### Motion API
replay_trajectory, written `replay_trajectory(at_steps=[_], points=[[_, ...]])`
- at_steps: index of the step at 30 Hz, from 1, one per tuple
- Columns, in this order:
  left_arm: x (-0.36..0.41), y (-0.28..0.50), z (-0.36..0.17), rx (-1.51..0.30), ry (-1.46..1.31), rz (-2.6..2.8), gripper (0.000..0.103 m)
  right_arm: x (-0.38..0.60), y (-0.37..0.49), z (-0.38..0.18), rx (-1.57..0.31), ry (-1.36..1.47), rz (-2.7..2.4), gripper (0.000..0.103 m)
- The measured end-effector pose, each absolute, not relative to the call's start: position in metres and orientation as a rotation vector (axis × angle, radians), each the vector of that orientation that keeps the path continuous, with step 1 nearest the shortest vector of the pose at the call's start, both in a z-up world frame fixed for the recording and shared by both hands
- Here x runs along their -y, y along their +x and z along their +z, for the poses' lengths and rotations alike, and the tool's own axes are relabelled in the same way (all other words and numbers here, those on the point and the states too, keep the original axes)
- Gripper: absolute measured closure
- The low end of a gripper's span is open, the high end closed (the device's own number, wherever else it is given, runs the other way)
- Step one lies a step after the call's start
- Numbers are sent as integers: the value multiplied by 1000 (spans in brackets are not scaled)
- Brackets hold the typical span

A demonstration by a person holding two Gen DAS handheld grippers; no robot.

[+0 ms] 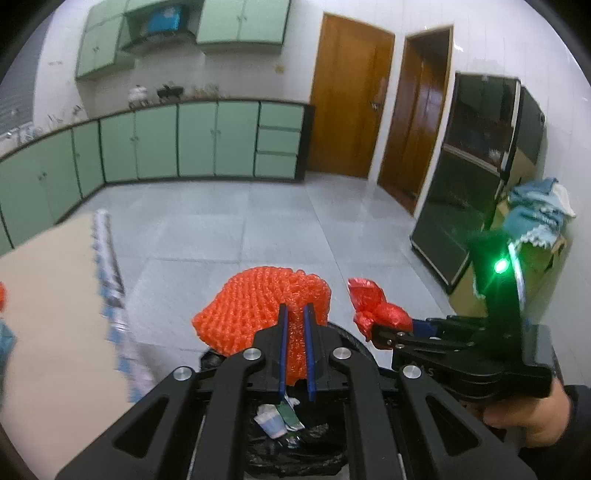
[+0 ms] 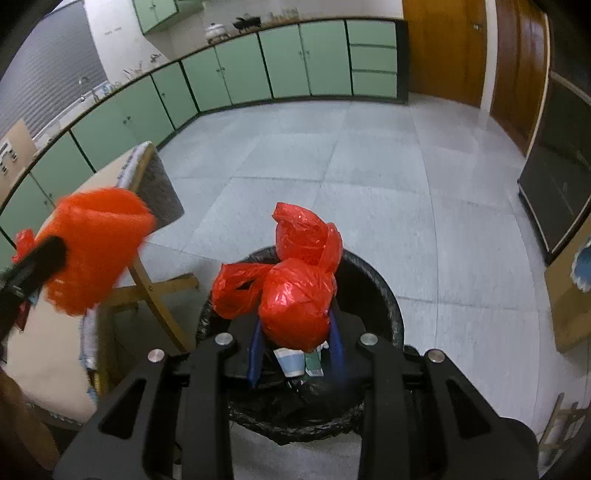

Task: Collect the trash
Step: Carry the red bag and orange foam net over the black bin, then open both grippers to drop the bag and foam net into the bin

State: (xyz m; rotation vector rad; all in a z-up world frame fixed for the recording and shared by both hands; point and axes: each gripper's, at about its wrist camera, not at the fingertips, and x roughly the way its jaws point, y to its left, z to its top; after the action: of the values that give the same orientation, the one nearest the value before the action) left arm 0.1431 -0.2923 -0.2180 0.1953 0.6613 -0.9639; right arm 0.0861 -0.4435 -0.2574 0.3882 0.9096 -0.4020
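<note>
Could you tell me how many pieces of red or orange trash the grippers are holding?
2: orange foam net in the left gripper; red plastic bag in the right gripper, over the bin.

Black grippers (image 1: 295, 314), blue pads (image 1: 282, 350), silver screws, dark sleeve (image 1: 576, 413).

kitchen — green cabinets (image 1: 159, 142), sink (image 2: 92, 90), countertop (image 2: 229, 33)

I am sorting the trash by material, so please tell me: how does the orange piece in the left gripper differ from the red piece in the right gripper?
The orange foam net is an open mesh with a matte look; the red plastic bag is a smooth, shiny film.
The net is clamped between almost closed jaws of the left gripper; the bag, knotted into a lump, keeps the right gripper wider.
Both are held near or over the black-lined bin.
</note>
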Motion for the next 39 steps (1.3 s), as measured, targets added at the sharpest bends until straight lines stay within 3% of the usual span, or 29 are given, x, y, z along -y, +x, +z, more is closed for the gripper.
replay_trajectory(at_steps=[10,16,24,33,39], points=[[322,165,-273,-766,244,-958,85,458,90,-270,-926,426,-417,57],[323,168,-273,-757,244,-936,73,460,87,-270,-921,430,-417,55],[309,169,-267,-751,242,-907,68,458,86,-262,-907,422,-423,55],[246,171,-235,-699,193,-737,57,419,91,-227,-852,334,-383,52],[175,171,-207,-633,154,-570,40,366,110,-200,-809,267,-272,46]])
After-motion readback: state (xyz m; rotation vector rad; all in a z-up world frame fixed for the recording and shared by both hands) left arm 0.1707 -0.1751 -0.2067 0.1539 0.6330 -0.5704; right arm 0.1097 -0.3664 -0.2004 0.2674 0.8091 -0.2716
